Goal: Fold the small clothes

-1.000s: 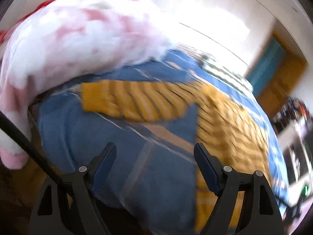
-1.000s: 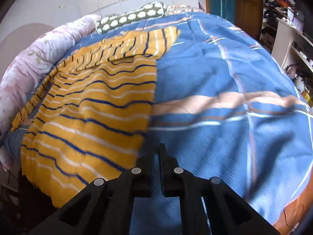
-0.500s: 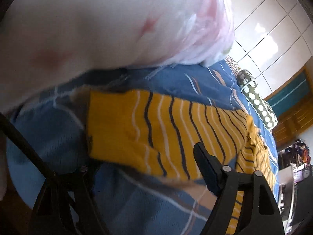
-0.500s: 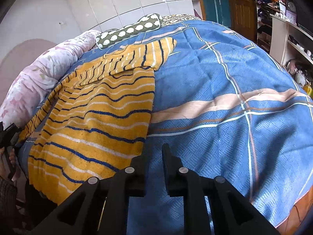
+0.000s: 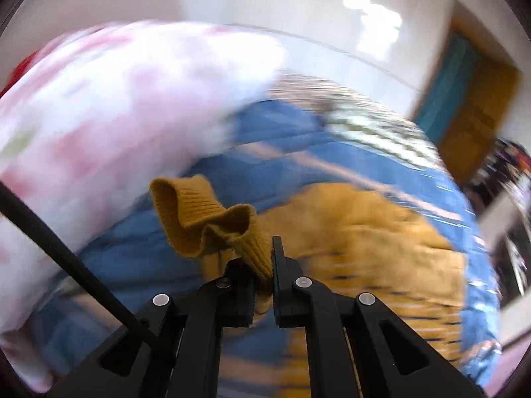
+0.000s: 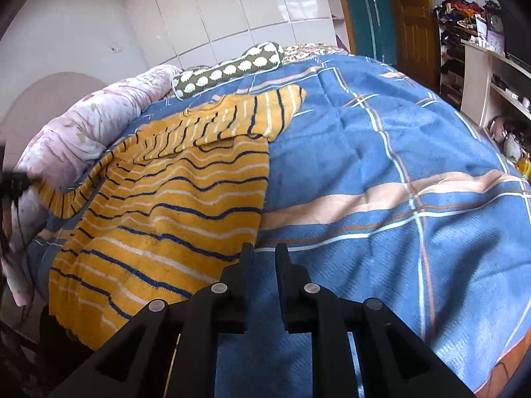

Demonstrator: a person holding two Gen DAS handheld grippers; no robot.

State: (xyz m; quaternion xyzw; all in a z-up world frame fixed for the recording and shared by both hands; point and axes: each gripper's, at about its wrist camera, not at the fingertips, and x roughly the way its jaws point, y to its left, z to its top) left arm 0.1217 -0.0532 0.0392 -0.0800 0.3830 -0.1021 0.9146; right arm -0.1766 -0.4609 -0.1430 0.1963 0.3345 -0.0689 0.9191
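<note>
A small yellow sweater with dark and white stripes (image 6: pixel 172 205) lies spread on the blue plaid bedspread (image 6: pixel 398 165). One sleeve is folded across its top. My left gripper (image 5: pixel 264 258) is shut on the ribbed cuff (image 5: pixel 205 219) of the other sleeve and holds it lifted above the bed. The sweater body (image 5: pixel 365 248) lies blurred beyond it. In the right wrist view the left gripper (image 6: pixel 15 179) shows at the far left edge with the sleeve stretched to it. My right gripper (image 6: pixel 264 252) hovers by the sweater's right edge, jaws nearly together, holding nothing.
A rolled pink floral quilt (image 6: pixel 89 132) lies along the left side of the bed, close to my left gripper. A green spotted bolster (image 6: pixel 229 69) lies at the head. Shelves with clutter (image 6: pixel 481 76) stand at the right, a wooden door (image 6: pixel 411 16) behind.
My left gripper was open over the sleeve end; it has closed on the cuff and lifted it. My right gripper has drawn back slightly and its jaws have parted a little.
</note>
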